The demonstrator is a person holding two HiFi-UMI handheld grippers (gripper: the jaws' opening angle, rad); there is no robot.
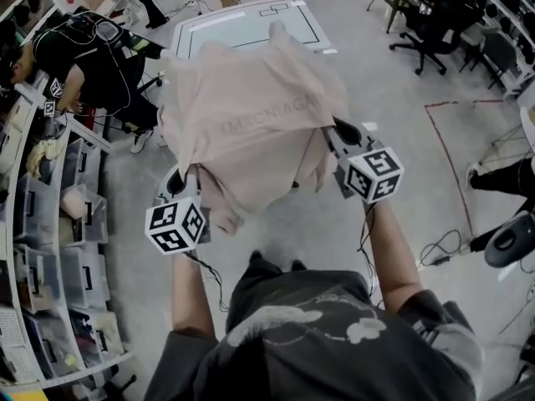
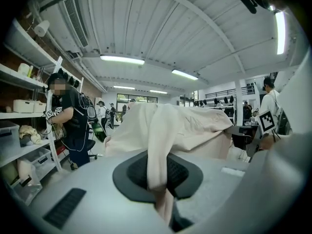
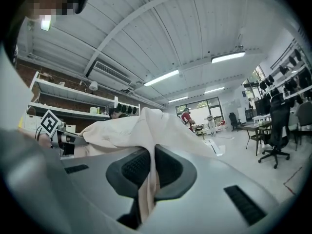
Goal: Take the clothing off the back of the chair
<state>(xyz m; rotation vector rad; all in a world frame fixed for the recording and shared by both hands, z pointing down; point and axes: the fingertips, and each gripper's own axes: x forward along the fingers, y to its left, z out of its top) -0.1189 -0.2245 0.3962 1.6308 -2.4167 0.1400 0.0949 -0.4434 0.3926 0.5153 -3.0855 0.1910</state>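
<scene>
In the head view, the pale pink cotton T-shirt (image 1: 251, 115) hangs spread in the air between our two hands, over the grey floor and nearer to us than the white table (image 1: 251, 23). No chair back shows under it, so we judge it already lifted off, or nearly so. The left gripper (image 1: 178, 180) pinches its near left edge and the right gripper (image 1: 334, 132) its near right edge. In the left gripper view, the jaws are pressed together on a fold of the shirt, which rises from the dark pads (image 2: 131, 174) and fans out to the right. In the right gripper view, the jaws likewise clamp a fold, and the cloth runs off to the left. To do this step well, we should keep both pinches firm, hold our hands level and apart so the cloth stays taut, and carry it high enough that the far hem neither snags nor drags on the floor.
</scene>
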